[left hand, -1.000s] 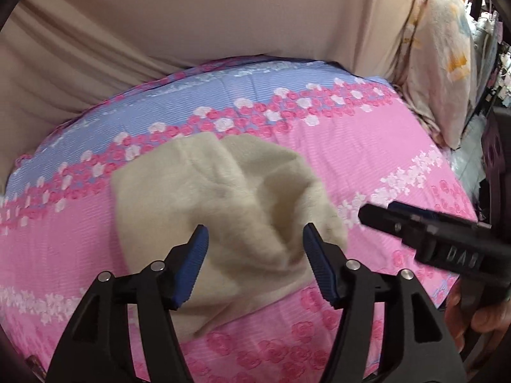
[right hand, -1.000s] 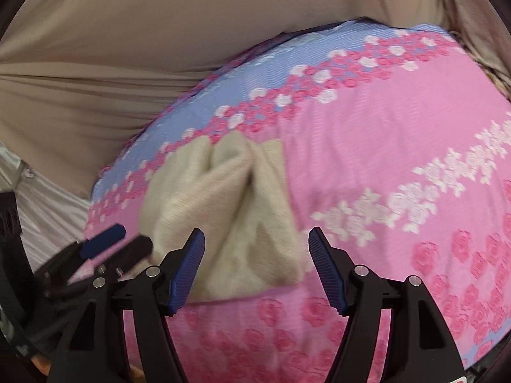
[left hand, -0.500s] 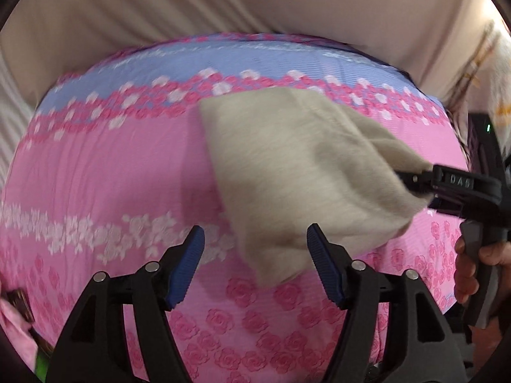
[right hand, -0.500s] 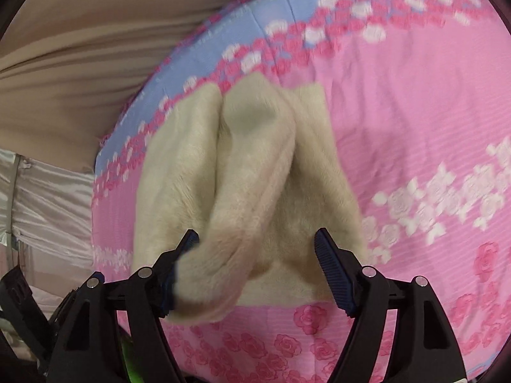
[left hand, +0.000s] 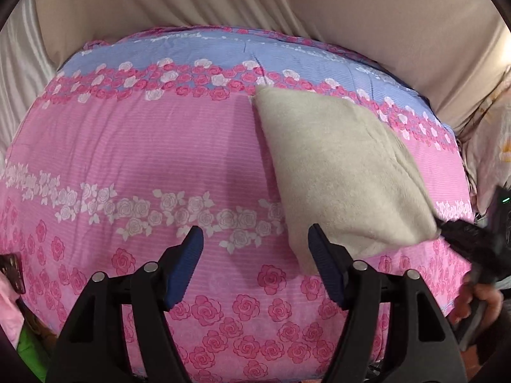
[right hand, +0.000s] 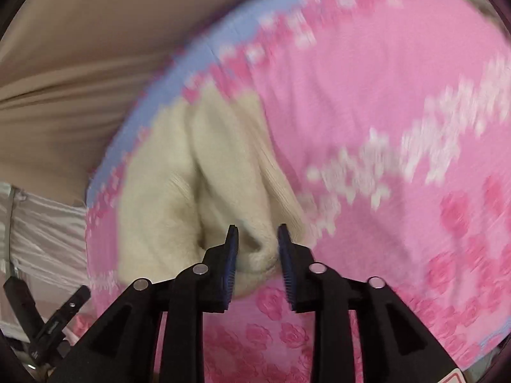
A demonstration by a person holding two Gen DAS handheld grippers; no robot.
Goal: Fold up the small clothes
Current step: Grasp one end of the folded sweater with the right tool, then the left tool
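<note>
While clamped by right gripper [right hand: 257, 239] (blurred): cream garment [right hand: 204, 172].

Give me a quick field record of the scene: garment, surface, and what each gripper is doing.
garment: cream fleece garment, bunched, one near corner pinched
surface: pink and blue floral bedsheet
right gripper: fingers closed on the garment's near edge
left gripper: open, empty, garment just beside its right finger
background: beige draped cloth
image quality: right wrist view motion-blurred
</note>
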